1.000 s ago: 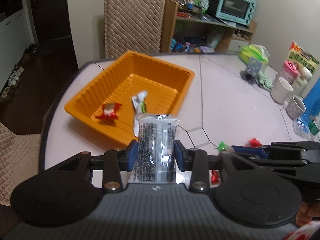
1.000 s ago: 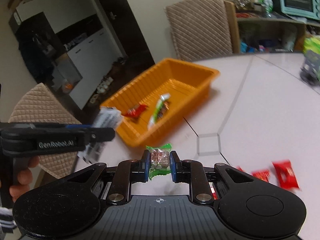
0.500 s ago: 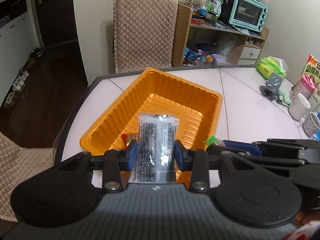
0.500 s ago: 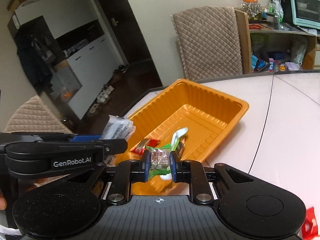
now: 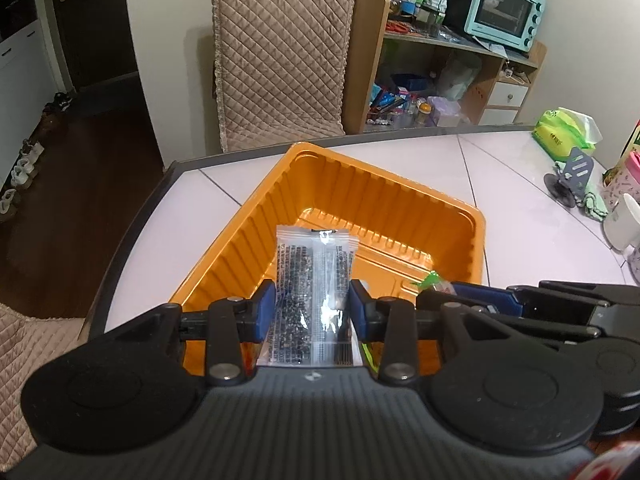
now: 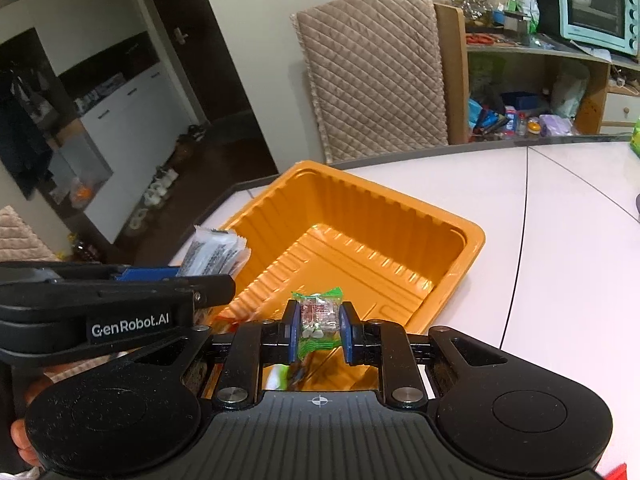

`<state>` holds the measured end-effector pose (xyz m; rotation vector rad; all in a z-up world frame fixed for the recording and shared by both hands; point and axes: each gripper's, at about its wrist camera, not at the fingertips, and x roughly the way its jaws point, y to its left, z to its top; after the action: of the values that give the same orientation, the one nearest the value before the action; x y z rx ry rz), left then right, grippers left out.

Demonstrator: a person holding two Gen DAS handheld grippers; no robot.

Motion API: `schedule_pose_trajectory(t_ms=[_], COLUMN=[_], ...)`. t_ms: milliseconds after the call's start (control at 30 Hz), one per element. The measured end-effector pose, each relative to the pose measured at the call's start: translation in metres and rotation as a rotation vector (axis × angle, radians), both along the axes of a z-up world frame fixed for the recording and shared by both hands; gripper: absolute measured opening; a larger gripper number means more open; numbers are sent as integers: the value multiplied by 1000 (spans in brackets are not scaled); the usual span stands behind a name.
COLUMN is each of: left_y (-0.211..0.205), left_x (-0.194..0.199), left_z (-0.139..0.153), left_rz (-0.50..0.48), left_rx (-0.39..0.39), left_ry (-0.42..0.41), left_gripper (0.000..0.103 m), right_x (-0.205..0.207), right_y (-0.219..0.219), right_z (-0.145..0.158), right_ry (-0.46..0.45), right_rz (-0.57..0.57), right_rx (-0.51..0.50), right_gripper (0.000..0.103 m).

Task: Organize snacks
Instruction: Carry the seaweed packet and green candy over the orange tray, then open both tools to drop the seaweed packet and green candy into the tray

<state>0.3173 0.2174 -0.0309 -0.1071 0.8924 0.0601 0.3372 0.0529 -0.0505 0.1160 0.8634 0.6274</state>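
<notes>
An orange ribbed tray sits on the white table, right under both grippers. My left gripper is shut on a clear sachet of dark seeds, held over the tray's near end; the sachet also shows in the right wrist view. My right gripper is shut on a green-wrapped candy, also over the tray's near end. The candy's green tip shows in the left wrist view. The snacks lying in the tray are mostly hidden behind the grippers.
A quilted chair stands behind the table's far edge. A shelf unit with a mint toaster oven is at the back right. Mugs, a phone stand and a green tissue pack sit on the table's right side.
Both grippers have moved forward from the open table to over the tray's near end, each still holding its snack. The loose red candies on the table have dropped out of view.
</notes>
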Motion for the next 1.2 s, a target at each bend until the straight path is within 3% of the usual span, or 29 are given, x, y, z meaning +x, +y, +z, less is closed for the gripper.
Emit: schedule_pose_trajectory(t_ms=[333, 500, 667, 733, 800, 1200], left_y=[-1, -2, -1, -1, -1, -3], left_x=[29, 35, 38, 39, 40, 44], left_z=[-19, -22, -25, -26, -28, -29], left_rz=[-12, -17, -13, -13, -12, -20], left_rx=[17, 25, 31, 33, 35, 58], left_ry=[26, 36, 44, 48, 52, 38], left_gripper=[36, 36, 36, 36, 36, 36], right_x=[19, 27, 31, 32, 32, 25], right_y=[4, 0, -5, -7, -10, -19], right_z=[-18, -20, -19, -20, -19, -17], right_ry=[-12, 3, 12, 17, 10, 7], right_rz=[-22, -39, -49, -52, -58, -46], right_rx=[-31, 2, 17, 26, 27, 29], right_gripper=[21, 21, 29, 38, 42, 48])
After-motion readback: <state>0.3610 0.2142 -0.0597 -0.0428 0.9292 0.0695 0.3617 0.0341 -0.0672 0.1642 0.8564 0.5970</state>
